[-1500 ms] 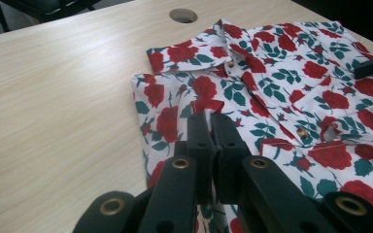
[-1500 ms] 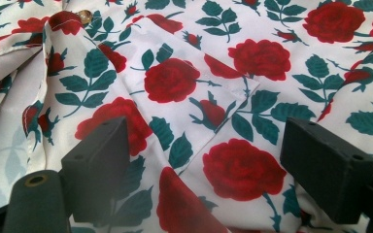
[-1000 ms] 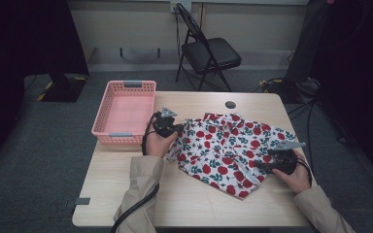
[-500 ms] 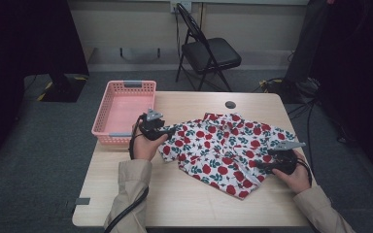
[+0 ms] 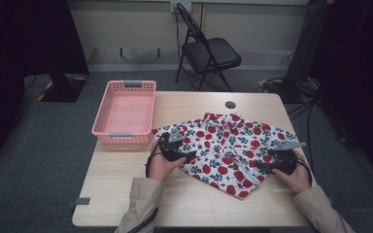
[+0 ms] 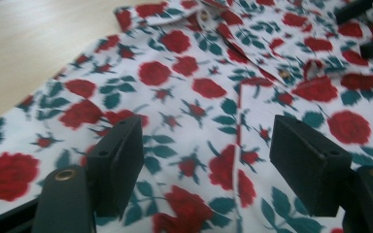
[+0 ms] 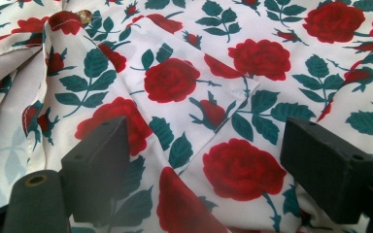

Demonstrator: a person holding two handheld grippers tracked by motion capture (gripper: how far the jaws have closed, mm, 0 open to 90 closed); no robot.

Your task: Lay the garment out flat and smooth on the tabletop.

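Holding a gripper in each hand, I have both of them over the rose-print shirt [image 5: 226, 148], which lies spread and rumpled on the wooden table [image 5: 121, 179], on its right half, just right of the pink basket [image 5: 125, 112].

My left gripper [image 5: 190, 156] sits at the shirt's left edge, pointing across the cloth towards the other hand. Its jaws have just been opening and now stand wide apart. In the left gripper view [image 6: 206, 162] the printed fabric runs beneath and between the two black pads, with a seam passing up through the gap, but neither pad pinches any cloth; the shirt lies flat under them. The buttoned front and the collar lie farther ahead of this gripper, and bare tabletop shows off to the upper left.

My right gripper [image 5: 264, 167] rests at the shirt's right side, near the lower right hem, pointing back towards the left one. In the right gripper view [image 7: 204, 167] its jaws are likewise spread wide, with the chest pocket just ahead of the gap. Fabric lies under the pads, ungripped. Folds bunch at the left of that view.
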